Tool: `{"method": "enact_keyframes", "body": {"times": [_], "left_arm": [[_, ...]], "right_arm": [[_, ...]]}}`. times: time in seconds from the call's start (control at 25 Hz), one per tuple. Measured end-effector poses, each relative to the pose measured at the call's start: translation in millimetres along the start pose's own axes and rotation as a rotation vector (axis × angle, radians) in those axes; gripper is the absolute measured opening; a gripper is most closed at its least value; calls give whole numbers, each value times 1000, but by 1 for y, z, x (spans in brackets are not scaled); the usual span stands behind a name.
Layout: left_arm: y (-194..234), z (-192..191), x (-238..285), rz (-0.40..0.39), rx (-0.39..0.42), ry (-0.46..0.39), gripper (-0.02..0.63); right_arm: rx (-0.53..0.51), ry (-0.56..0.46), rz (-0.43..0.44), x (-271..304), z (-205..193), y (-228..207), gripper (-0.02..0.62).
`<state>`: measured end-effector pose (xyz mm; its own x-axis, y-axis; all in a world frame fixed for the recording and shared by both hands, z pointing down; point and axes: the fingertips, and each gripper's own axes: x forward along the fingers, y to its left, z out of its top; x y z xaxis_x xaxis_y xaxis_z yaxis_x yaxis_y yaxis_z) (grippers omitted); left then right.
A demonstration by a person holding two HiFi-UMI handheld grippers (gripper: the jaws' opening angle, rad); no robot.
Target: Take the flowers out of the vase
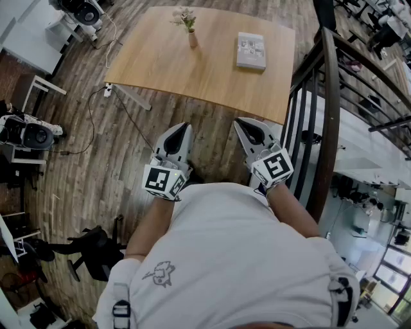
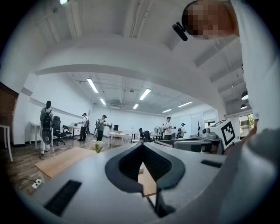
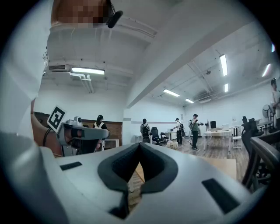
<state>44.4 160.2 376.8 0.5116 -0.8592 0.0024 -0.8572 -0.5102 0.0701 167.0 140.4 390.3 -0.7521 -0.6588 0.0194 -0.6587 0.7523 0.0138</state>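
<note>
A small pale vase (image 1: 192,39) with white flowers (image 1: 184,17) stands near the far edge of the wooden table (image 1: 192,71). Both grippers hover over the floor close to my body, short of the table's near edge and well apart from the vase. My left gripper (image 1: 183,126) points level at the table, shut and empty. My right gripper (image 1: 239,121) beside it is shut and empty too. In the left gripper view the flowers (image 2: 96,147) show small and far beyond the closed jaw tips (image 2: 142,145). The right gripper view shows its closed tips (image 3: 139,144) before the table (image 3: 218,164).
A grey book or box (image 1: 251,51) lies on the table's right side. A dark stair railing (image 1: 329,109) runs close on my right. Cables and a power strip (image 1: 108,90) lie on the floor at the left. Several people (image 2: 46,124) stand farther off in the room.
</note>
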Motion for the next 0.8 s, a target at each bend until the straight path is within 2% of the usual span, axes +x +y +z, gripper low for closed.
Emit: {"method": "enact_keyframes", "body": {"times": [0.56, 0.8], "left_arm": [[14, 0, -3, 9, -17, 3, 5], [27, -4, -5, 14, -26, 10, 5]], "right_arm": [[6, -1, 14, 10, -4, 6, 3], [-14, 4, -8, 21, -4, 6, 7]]}}
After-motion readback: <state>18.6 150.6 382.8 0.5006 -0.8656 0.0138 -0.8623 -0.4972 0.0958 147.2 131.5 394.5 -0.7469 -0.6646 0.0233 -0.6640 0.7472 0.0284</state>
